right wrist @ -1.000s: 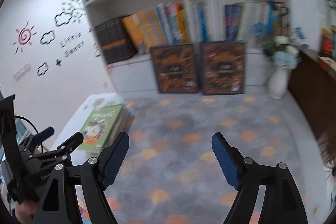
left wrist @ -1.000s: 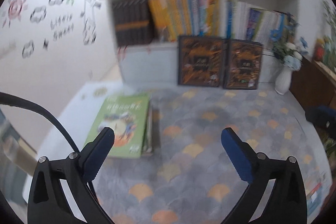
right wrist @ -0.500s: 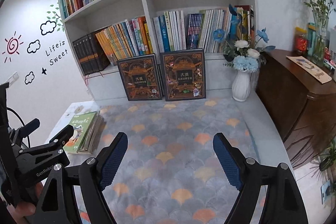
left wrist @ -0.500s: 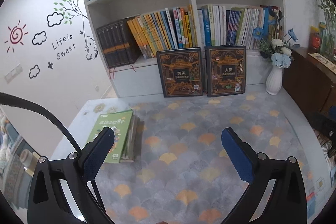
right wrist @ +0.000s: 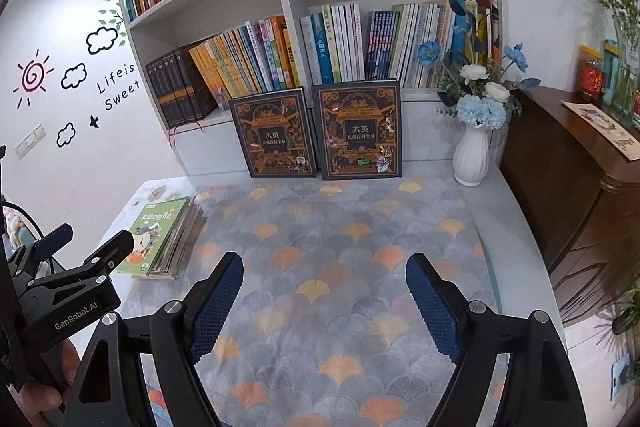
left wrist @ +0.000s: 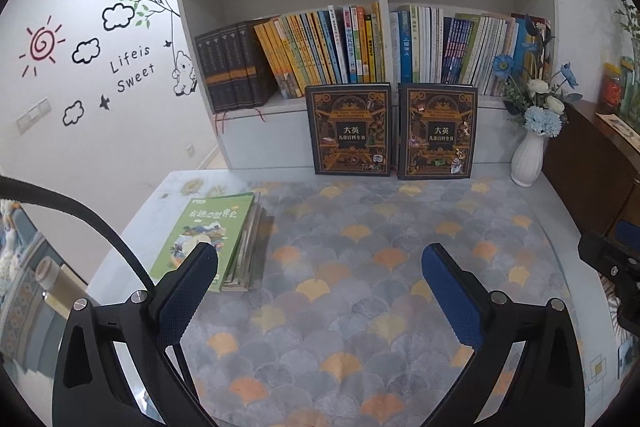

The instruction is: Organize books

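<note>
Lying left of empty jaws: book stack (left wrist: 216, 235)

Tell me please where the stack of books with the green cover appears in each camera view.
Left wrist view: the green-covered stack lies left of centre, partly behind the left claw's left finger.
Right wrist view: the stack lies at the left edge of the rug.
Shared landmark: the white vase.
</note>
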{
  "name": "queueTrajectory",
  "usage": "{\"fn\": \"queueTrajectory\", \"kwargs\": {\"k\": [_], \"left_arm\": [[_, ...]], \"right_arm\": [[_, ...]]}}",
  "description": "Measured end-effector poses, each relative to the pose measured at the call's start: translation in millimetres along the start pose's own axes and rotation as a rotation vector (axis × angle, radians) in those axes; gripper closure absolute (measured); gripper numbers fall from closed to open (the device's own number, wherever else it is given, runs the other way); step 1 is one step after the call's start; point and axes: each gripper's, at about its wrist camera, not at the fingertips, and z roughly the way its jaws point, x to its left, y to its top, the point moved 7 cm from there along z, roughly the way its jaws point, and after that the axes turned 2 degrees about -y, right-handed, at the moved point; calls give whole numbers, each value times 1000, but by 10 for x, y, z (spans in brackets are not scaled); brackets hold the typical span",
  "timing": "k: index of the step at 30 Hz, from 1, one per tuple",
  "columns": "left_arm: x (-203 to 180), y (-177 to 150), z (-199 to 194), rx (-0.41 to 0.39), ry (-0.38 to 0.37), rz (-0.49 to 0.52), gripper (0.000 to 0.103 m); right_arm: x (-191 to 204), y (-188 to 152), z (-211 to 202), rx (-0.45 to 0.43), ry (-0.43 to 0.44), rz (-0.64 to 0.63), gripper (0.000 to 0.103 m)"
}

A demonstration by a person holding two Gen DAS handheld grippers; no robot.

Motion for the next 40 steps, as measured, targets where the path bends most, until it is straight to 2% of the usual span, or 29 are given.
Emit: {"fn": "queueTrajectory", "kwargs": {"k": [7,10,13,32,35,37,40], "left_arm": [[-42,-35,113,33,-1,-3,1],[-25,11,100,-2,85,20,1],[-39,62,98,-22,122,56,1],[-165,-89,311,53,60,44,1],[-201,-150,351,76,25,26,1],[-234,-201,385,90,-28,13,1],[-230,-256,449,106,-44,-14,1]], "right_arm": [[-54,-60,96,34,-15,-5,21],[-97,-67,115,38,-23,-3,21],[-157,-82,155,52,-26,10,21],[-267,-215,306,114,-39,20,21],[-269,-241,345,123,-41,10,21],[-266,-257,367,128,-41,4,21],[-246,-281,396,132,-37,-1,21]]}}
